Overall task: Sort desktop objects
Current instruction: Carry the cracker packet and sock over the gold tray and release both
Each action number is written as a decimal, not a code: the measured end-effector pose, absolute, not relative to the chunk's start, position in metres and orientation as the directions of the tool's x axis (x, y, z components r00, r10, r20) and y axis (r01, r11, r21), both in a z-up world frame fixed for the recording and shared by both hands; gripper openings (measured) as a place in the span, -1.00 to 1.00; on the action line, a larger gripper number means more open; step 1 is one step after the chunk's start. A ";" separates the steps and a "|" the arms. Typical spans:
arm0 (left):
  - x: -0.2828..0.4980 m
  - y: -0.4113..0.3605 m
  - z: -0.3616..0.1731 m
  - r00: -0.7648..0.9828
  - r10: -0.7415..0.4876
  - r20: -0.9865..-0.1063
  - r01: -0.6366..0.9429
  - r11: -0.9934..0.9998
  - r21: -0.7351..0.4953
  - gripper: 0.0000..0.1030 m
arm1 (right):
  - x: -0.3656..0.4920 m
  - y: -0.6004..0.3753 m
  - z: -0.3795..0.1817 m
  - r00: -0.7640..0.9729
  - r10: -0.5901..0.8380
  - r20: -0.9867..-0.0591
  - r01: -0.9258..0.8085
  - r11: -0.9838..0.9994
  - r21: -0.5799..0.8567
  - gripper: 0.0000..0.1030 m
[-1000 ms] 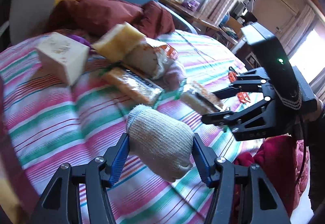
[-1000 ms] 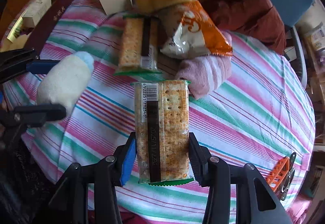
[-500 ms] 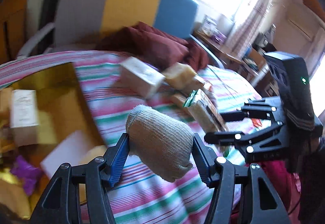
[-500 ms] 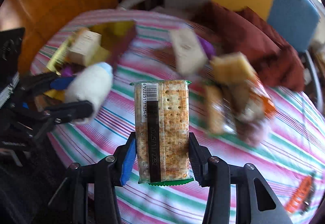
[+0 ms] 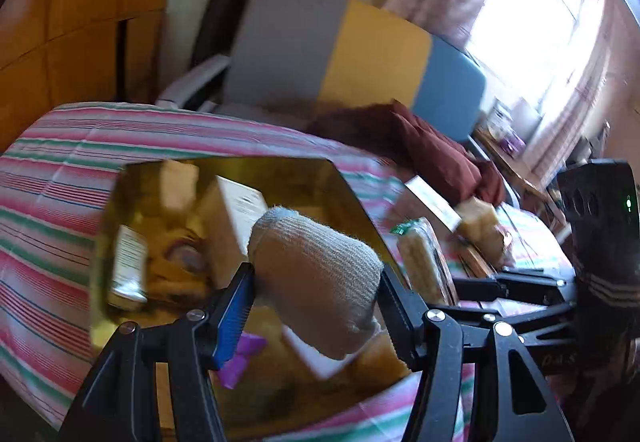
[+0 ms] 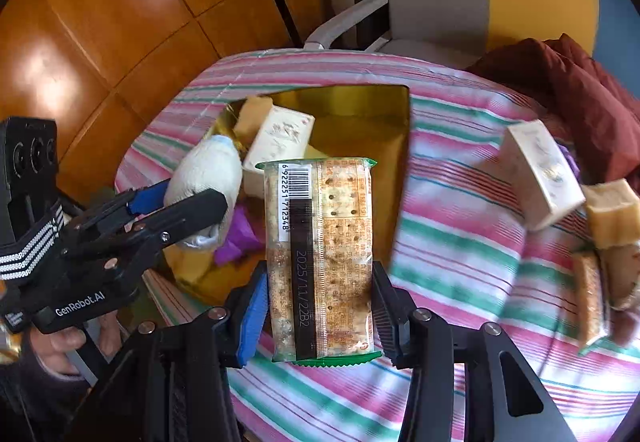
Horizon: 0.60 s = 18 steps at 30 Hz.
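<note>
Now both loads have been carried from the cluttered pile to the open gold box point(image 6: 360, 97): the rolled grey knitted sock point(image 5: 316, 274) is clenched in the left tongs point(image 5: 316, 306) above it, the green-edged cracker packet point(image 6: 322, 258) clenched in the right tongs point(image 6: 318, 306) beside it, so release is judged next.

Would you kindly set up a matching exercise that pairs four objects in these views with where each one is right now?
Things:
1. rolled sock
2. cracker packet
3. purple item
4. sponge block

Places:
A. on the striped cloth, outside the gold box
B. between the left gripper's jaws
C. lying inside the gold box
D. between the right gripper's jaws

Pairs: 1-B, 2-D, 3-C, 4-A
</note>
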State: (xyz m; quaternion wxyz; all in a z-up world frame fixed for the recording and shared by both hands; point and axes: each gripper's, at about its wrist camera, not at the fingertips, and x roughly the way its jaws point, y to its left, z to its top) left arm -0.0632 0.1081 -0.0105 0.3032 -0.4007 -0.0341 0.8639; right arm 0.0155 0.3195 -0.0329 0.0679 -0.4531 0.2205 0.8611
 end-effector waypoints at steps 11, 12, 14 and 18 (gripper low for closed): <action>-0.097 0.070 -0.029 -0.489 0.533 -0.691 -0.365 -0.844 -0.393 0.27 | -0.017 0.313 -0.048 -0.622 -0.128 -0.772 -0.371 -0.821 0.435 0.27; -0.095 0.070 -0.029 -0.489 0.529 -0.694 -0.367 -0.846 -0.386 0.27 | -0.018 0.310 -0.050 -0.618 -0.129 -0.775 -0.370 -0.823 0.432 0.27; -0.091 0.070 -0.031 -0.489 0.524 -0.697 -0.368 -0.849 -0.379 0.27 | -0.018 0.303 -0.053 -0.612 -0.129 -0.780 -0.367 -0.827 0.425 0.27; -0.079 0.069 -0.028 -0.497 0.508 -0.704 -0.369 -0.858 -0.358 0.27 | -0.012 0.297 -0.054 -0.612 -0.111 -0.783 -0.368 -0.836 0.406 0.36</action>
